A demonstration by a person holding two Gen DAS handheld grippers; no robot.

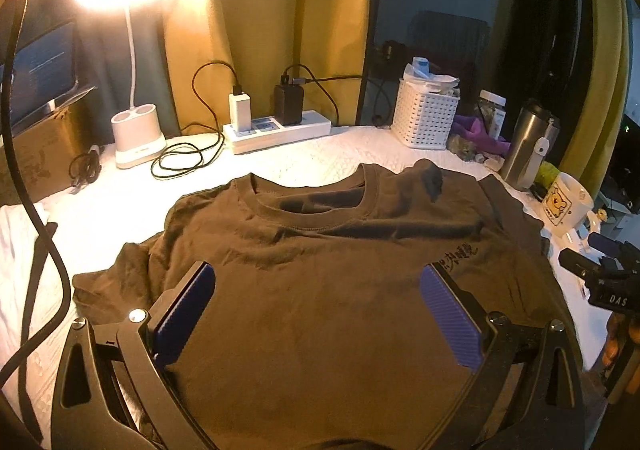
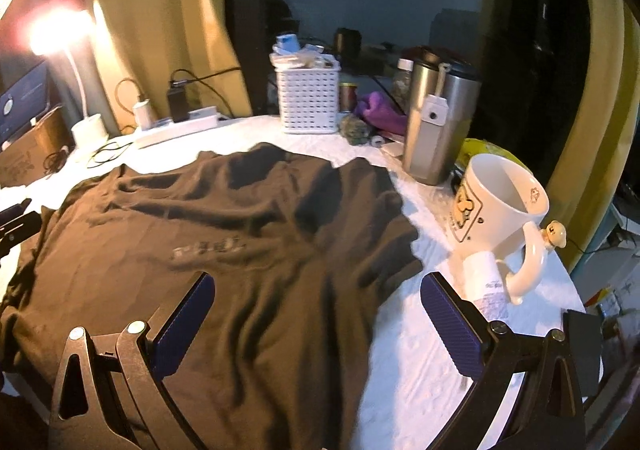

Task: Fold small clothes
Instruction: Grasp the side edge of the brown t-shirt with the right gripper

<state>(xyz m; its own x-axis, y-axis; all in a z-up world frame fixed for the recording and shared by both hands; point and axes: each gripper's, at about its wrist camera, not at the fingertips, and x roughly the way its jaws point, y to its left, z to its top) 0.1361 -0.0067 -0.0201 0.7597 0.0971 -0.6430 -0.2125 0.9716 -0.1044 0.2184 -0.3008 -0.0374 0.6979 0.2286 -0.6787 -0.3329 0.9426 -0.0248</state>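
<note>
Lying front-up across the white-covered surface, the brown T-shirt is spread out with its collar toward the far edge, and its dark chest lettering sits toward the mug side. One sleeve is bunched up on the lamp side, and the fabric shows soft wrinkles across the body.

Left claw is up over the shirt's middle, blue pads wide apart, nothing between them. Right claw is spread just as wide and gripping nothing, one finger over the shirt's side edge, the other over bare white cover beside it. From the left view, the right claw shows at the far right edge, just off the shirt.

Out past the shirt: a white mug with a bear print stands near the right claw, a steel tumbler behind it, then a white perforated basket. Along the back, a power strip with chargers plugged in, loose black cable coiled beside it, and a glowing desk lamp.
</note>
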